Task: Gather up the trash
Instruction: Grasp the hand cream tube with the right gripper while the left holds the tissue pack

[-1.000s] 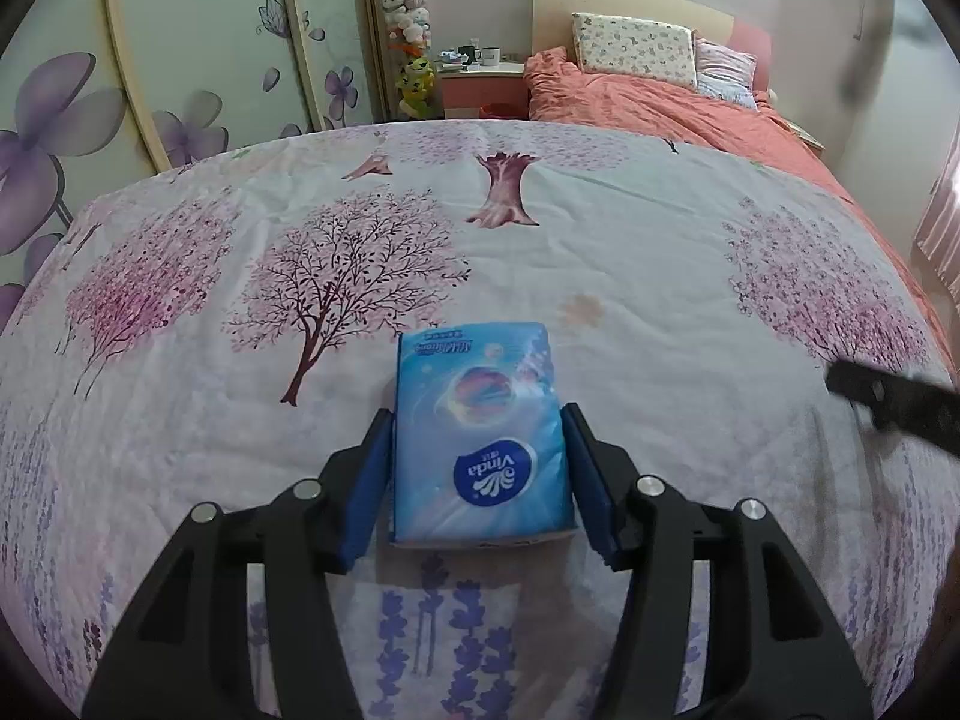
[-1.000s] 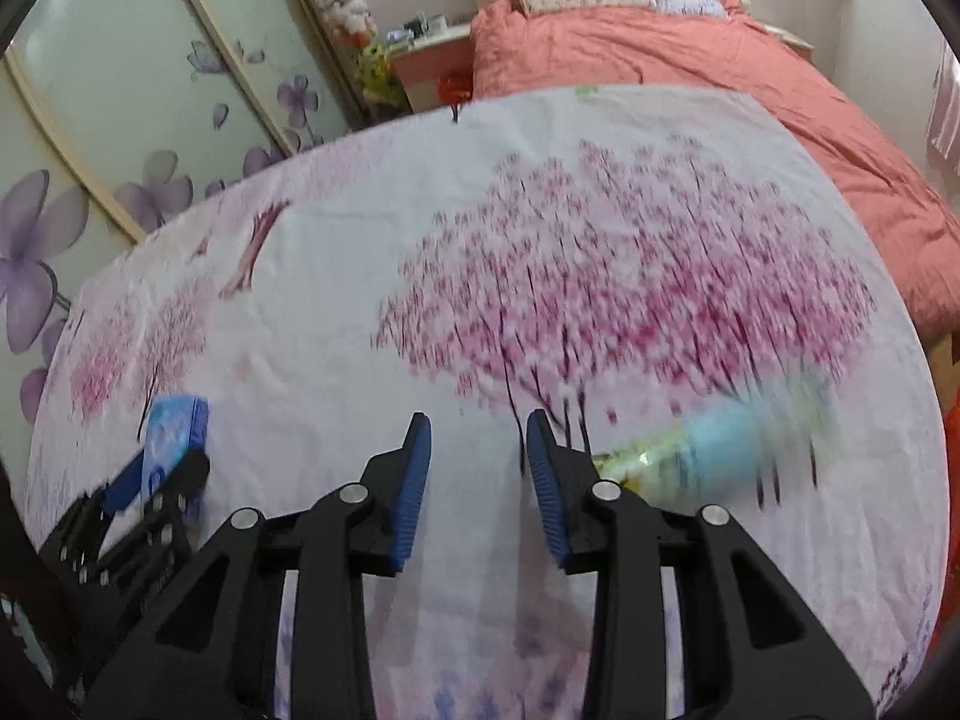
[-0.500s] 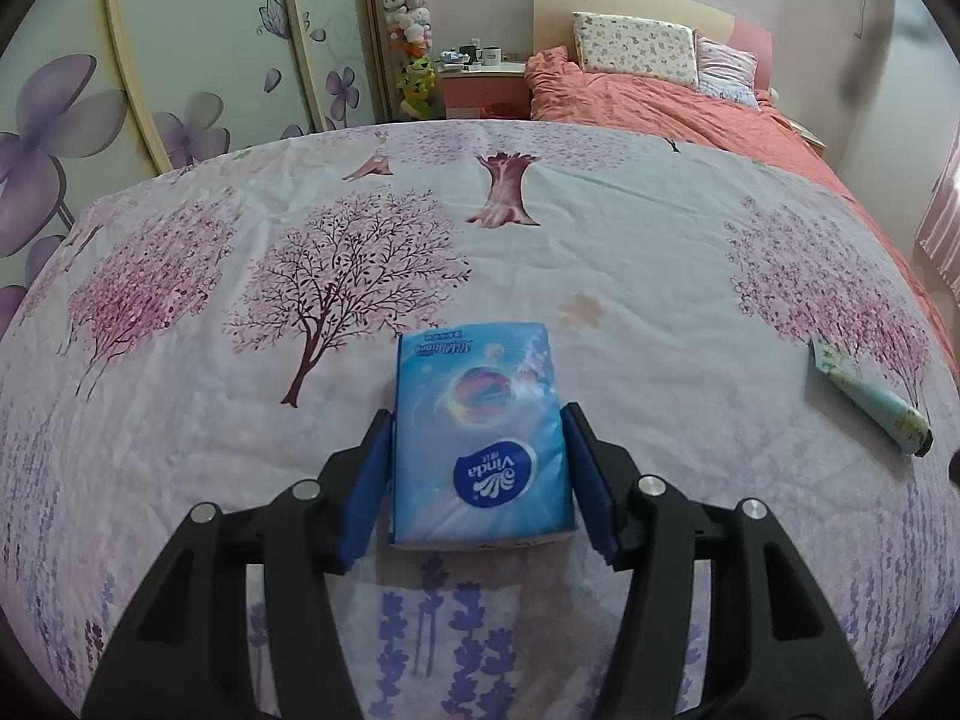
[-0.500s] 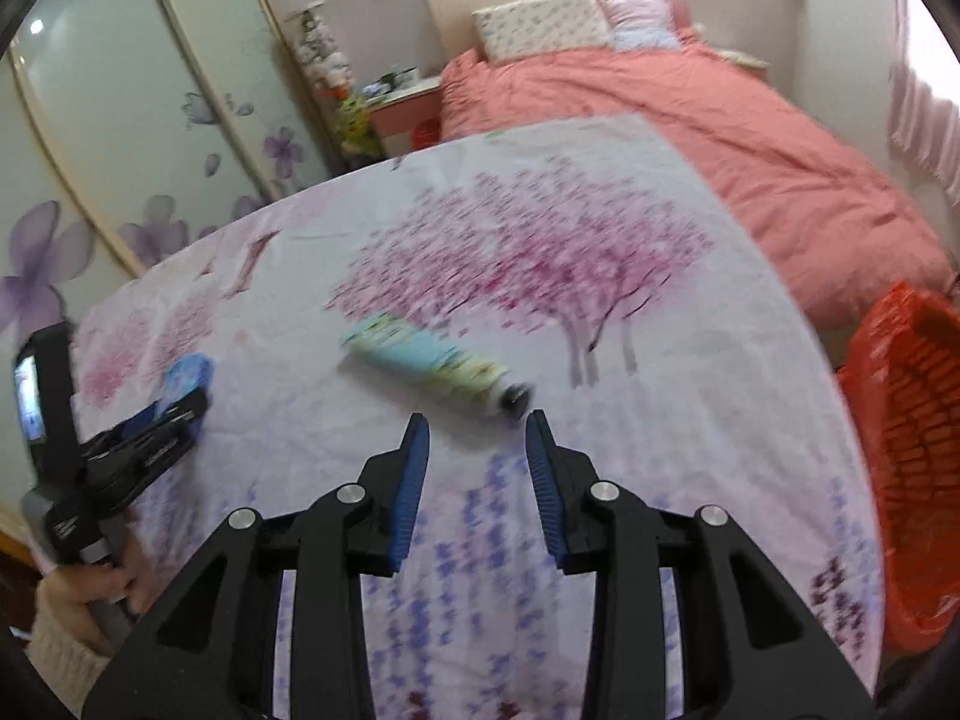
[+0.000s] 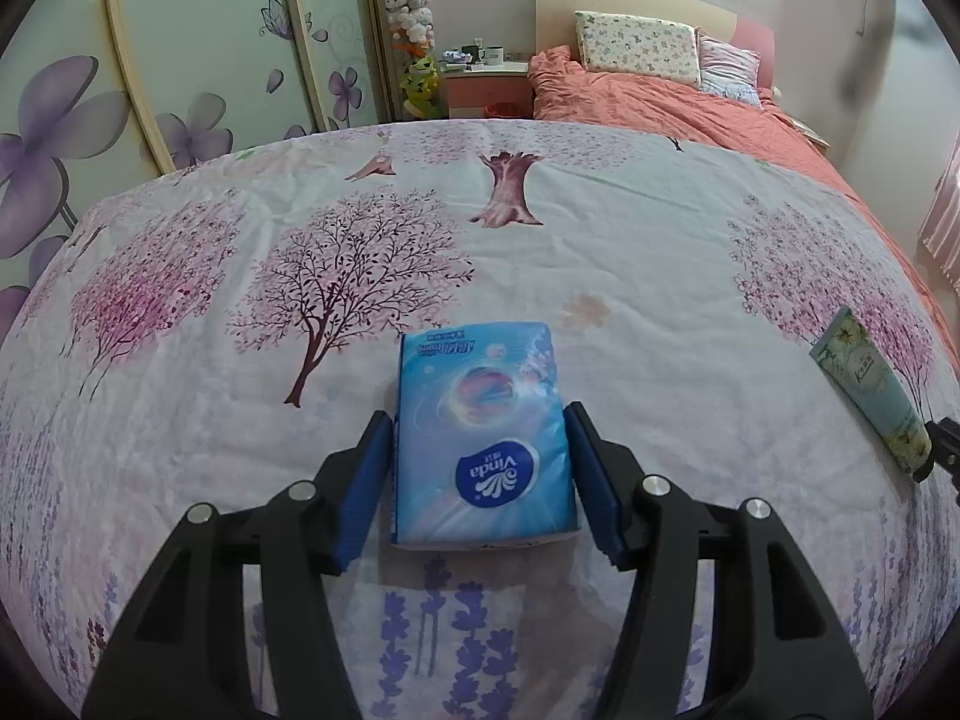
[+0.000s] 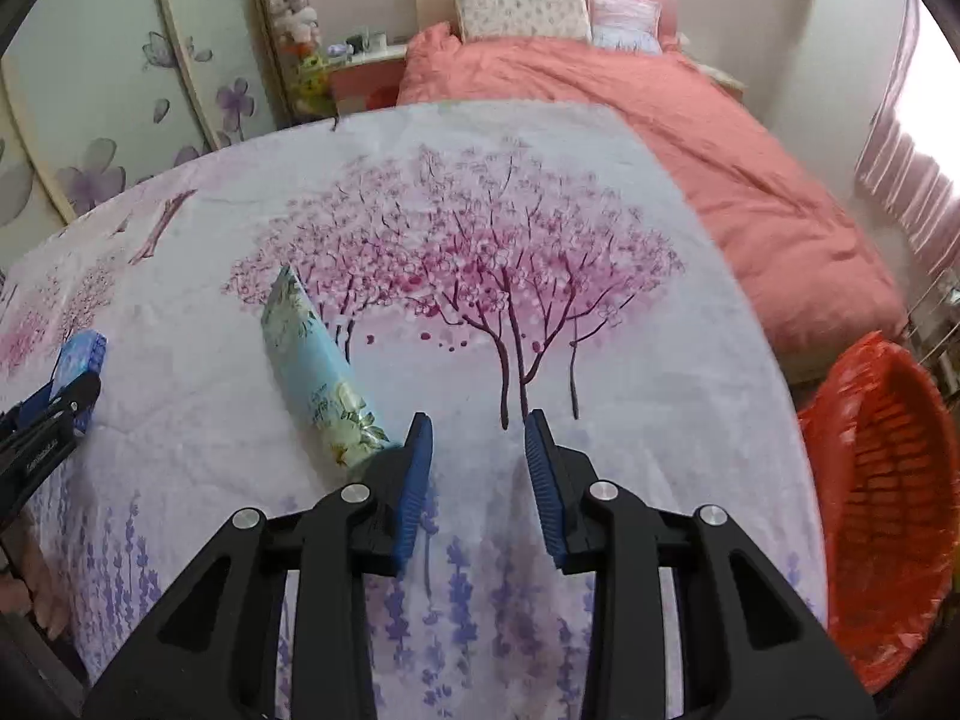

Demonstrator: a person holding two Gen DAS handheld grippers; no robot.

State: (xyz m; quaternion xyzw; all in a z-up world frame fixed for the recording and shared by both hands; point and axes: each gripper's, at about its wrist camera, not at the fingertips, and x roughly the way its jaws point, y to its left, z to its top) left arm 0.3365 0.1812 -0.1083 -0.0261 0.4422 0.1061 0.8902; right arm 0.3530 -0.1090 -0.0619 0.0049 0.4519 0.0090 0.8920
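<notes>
A blue Vinda tissue pack (image 5: 483,438) lies flat on the floral bed sheet (image 5: 630,252). My left gripper (image 5: 480,480) straddles it with a blue pad close on each side; it is open around the pack. A pale blue-green tube (image 6: 318,369) lies on the sheet; it also shows in the left wrist view (image 5: 870,390) at the right. My right gripper (image 6: 478,477) is open and empty just right of the tube's lower end, its left finger (image 6: 414,480) close beside the cap. The left gripper (image 6: 51,414) shows at the far left of the right wrist view.
A red mesh basket with a red bag (image 6: 882,516) stands off the bed's right edge. A coral duvet (image 6: 630,102) and pillows (image 6: 519,12) lie at the far end. A wardrobe with flower doors (image 5: 180,42) and a nightstand (image 5: 486,78) stand beyond.
My right gripper swung down and left toward the tube, which is now close beside its left finger. The left gripper and tissue pack have not moved.
</notes>
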